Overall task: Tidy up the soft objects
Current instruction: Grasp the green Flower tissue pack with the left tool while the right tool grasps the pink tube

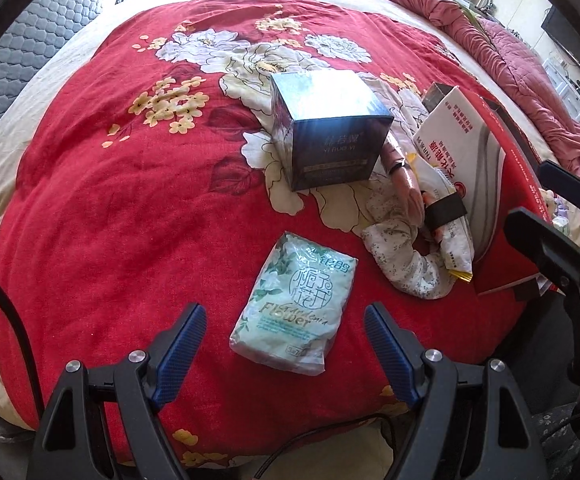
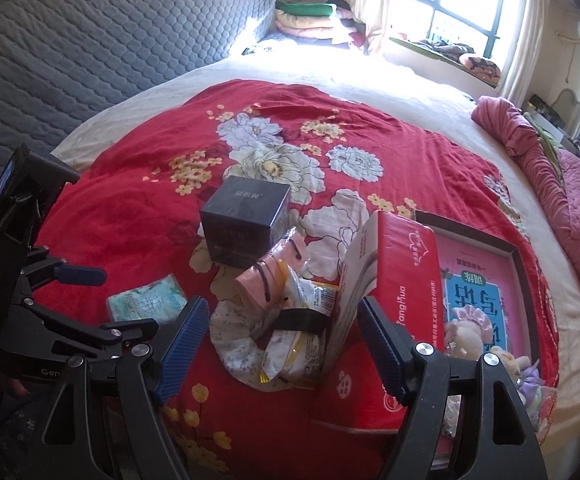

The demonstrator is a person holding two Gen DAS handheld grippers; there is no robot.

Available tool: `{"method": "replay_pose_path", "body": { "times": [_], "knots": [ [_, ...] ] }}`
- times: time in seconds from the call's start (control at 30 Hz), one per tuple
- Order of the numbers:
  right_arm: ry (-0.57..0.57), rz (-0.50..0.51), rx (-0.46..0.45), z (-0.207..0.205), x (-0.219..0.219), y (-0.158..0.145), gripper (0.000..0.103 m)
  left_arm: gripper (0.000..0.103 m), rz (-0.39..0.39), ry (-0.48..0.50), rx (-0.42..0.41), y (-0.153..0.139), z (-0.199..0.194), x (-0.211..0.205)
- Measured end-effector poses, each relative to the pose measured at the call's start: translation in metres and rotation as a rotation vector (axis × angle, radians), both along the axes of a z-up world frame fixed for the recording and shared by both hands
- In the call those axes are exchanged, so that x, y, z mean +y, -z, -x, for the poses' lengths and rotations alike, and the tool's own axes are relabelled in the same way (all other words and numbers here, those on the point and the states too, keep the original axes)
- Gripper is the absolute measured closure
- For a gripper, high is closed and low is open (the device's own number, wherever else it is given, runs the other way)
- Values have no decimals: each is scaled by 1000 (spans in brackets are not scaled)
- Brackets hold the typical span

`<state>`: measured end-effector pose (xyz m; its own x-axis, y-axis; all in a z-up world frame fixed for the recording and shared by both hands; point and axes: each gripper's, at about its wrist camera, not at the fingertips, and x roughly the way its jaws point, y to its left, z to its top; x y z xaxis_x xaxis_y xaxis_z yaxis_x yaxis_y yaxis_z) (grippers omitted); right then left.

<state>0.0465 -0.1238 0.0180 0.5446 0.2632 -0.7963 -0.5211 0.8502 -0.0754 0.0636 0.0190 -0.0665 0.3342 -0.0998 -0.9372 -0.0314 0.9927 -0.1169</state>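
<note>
The left gripper hangs over a bed with its two blue-padded fingers spread wide and nothing between the pads. Just beyond its fingertips a pale green tissue pack printed with flowers lies flat on a red floral blanket, not touched by either finger.

The right gripper is also spread wide and holds nothing. Its fingers frame a small heap of soft things lying on the blanket: a white floral scrunchie, a white and yellow packet with a black band around it, and a pink striped cloth item resting at the far side of the heap. No pad touches any of them.

To the right of the heap a red and white carton lies on its side, its near end just beside the right finger. Beyond the carton sits an open red box lid holding a pink printed sheet, with small plush toys at its near edge.

Farther back on the blanket a dark cube-shaped box stands upright, close behind the heap. A rumpled pink quilt runs along the right side of the bed, and a grey quilted headboard rises on the left. Bright light comes from a window behind the bed.
</note>
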Motion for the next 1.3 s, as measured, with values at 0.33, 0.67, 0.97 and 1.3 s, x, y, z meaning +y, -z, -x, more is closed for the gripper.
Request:
{"method": "replay_pose_path", "body": {
  "times": [0.33,0.67,0.97,1.3],
  "knots": [
    [-48,61,46,-35,30,29,25,23,35,7,31,18,-3,3],
    [-136,222,24,-56,60,64,34,23,40,11,42,24,-7,2],
    [-126,152,30,-68,54,61,77,23,43,18,54,29,-14,1],
    [-26,-136,121,-73,8,34,88,37,52,33,43,33,-26,-5]
  ]
}}
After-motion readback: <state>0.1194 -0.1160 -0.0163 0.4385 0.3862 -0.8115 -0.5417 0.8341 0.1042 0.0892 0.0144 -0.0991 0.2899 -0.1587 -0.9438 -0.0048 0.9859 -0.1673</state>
